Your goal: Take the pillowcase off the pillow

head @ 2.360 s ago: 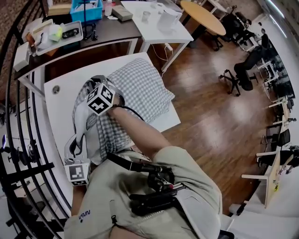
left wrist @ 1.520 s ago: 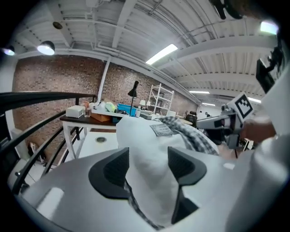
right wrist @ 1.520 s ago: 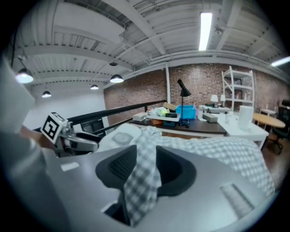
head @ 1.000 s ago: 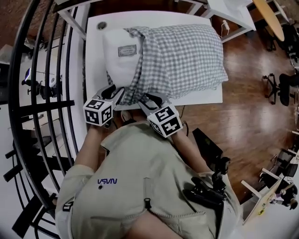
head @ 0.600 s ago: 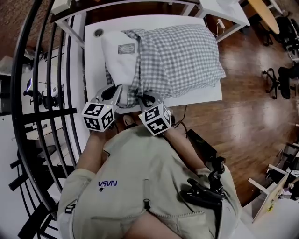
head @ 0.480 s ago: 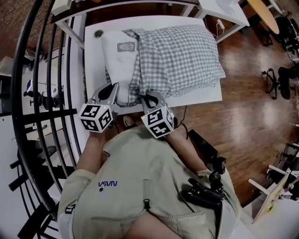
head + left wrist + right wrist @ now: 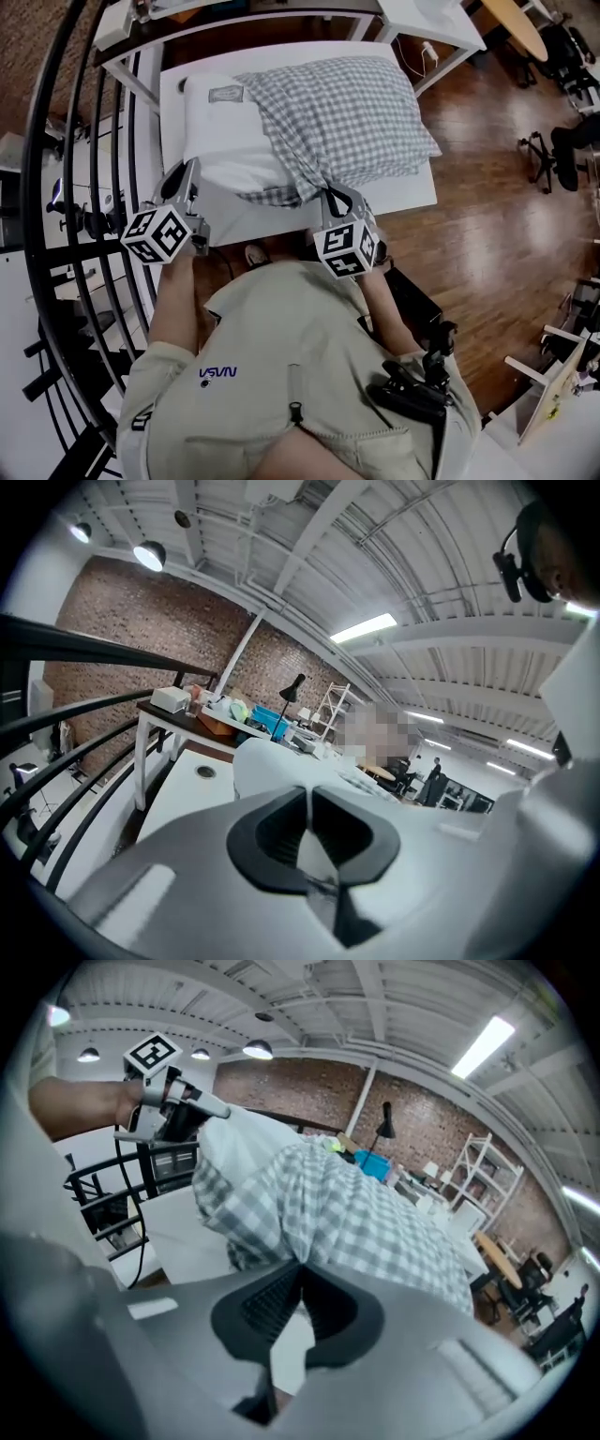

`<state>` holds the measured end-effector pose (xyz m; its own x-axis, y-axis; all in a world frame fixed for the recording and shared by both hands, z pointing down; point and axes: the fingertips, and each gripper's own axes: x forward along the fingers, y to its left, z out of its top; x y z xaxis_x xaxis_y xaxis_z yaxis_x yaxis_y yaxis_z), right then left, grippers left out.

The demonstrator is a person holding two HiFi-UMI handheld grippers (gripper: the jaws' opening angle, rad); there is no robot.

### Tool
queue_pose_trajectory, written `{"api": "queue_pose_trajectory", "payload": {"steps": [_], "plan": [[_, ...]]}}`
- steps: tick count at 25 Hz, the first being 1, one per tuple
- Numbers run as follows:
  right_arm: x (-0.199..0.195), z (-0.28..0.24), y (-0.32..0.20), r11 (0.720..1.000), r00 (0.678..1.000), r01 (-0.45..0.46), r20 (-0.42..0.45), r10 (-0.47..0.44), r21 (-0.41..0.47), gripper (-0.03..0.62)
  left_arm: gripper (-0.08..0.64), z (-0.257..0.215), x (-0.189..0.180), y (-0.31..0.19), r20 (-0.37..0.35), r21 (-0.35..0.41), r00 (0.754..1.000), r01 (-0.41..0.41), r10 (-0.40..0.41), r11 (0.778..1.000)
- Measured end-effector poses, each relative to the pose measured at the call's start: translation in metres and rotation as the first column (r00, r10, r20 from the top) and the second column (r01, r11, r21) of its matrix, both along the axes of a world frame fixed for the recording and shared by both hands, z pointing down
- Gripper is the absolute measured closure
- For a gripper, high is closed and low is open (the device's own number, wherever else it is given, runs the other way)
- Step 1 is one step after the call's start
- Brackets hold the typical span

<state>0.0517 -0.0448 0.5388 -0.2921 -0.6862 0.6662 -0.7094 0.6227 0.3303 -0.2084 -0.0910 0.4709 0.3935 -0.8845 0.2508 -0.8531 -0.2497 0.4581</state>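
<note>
- The pillow [image 7: 220,141] lay on the white table [image 7: 281,220]. Its white left end was bare, with a small label [image 7: 223,94] showing near the far corner.
- The checked pillowcase [image 7: 347,112] still covered the right part of the pillow. Its open edge ran slantwise across the pillow and was gathered to a point at the near table edge.
- The left gripper [image 7: 307,790] was pressed together on the near left corner of the bare pillow, held beside the black railing [image 7: 56,187].
- The right gripper [image 7: 302,1264] had just finished closing. Its jaws pinched the gathered edge of the pillowcase, and checked cloth fanned out from the tips.
- The two grippers stood well apart along the near edge.
</note>
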Motion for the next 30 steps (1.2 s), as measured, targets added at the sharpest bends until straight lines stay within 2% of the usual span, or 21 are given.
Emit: {"api": "queue_pose_trajectory", "payload": {"steps": [2,4,8,9,14,17,19,20,21,22,24,25,30], "plan": [[0.011,0.013,-0.007,1.0,0.999,-0.018,-0.049,0.018,-0.001,0.583,0.546,0.007,-0.001,-0.001,-0.006,-0.013,1.0,0.005,-0.005,1.0],[0.015,0.032,-0.009,0.999,0.997,-0.024,-0.074,0.021,-0.037,0.584,0.546,0.018,0.006,0.001,-0.018,-0.048,1.0,-0.015,0.014,0.999],[0.008,0.064,-0.004,0.988,0.999,-0.028,-0.033,0.023,-0.149,0.584,0.537,0.054,0.03,0.018,-0.067,-0.161,0.992,-0.113,0.103,0.98],[0.006,0.067,-0.003,0.986,1.0,-0.022,-0.024,0.018,-0.164,0.583,0.512,0.061,0.033,0.026,-0.073,-0.18,0.991,-0.125,0.113,0.976],[-0.004,0.072,0.0,0.978,1.0,-0.005,0.026,0.011,-0.206,0.583,0.237,0.078,0.056,0.073,-0.194,-0.214,0.969,-0.192,0.151,0.958],[-0.008,0.074,0.002,0.975,0.999,-0.001,0.043,0.01,-0.22,0.583,0.169,0.09,0.076,0.085,-0.21,-0.224,0.959,-0.237,0.191,0.945],[-0.01,0.074,0.004,0.974,0.999,0.001,0.049,0.01,-0.225,0.583,0.144,0.098,0.086,0.083,-0.162,-0.245,0.964,-0.248,0.213,0.937],[-0.01,0.074,0.005,0.974,0.999,0.001,0.05,0.011,-0.226,0.583,0.144,0.103,0.088,0.081,-0.112,-0.263,0.969,-0.244,0.222,0.933],[-0.01,0.074,0.006,0.974,0.999,0.0,0.051,0.012,-0.226,0.583,0.177,0.108,0.087,0.079,-0.05,-0.281,0.973,-0.232,0.227,0.931],[-0.011,0.073,0.007,0.974,0.999,0.001,0.053,0.012,-0.226,0.583,0.306,0.111,0.083,0.076,0.008,-0.294,0.974,-0.213,0.225,0.932],[-0.015,0.072,0.009,0.975,0.998,0.008,0.06,0.006,-0.22,0.583,0.491,0.108,0.07,0.069,0.065,-0.284,0.977,-0.179,0.205,0.942],[-0.017,0.071,0.011,0.977,0.998,0.014,0.064,0.0,-0.215,0.583,0.535,0.101,0.065,0.065,0.07,-0.265,0.977,-0.174,0.199,0.948],[-0.017,0.054,0.012,0.987,0.998,0.043,0.042,-0.037,-0.152,0.583,0.545,0.059,0.041,0.046,0.08,-0.165,0.978,-0.18,0.195,0.97]]}}
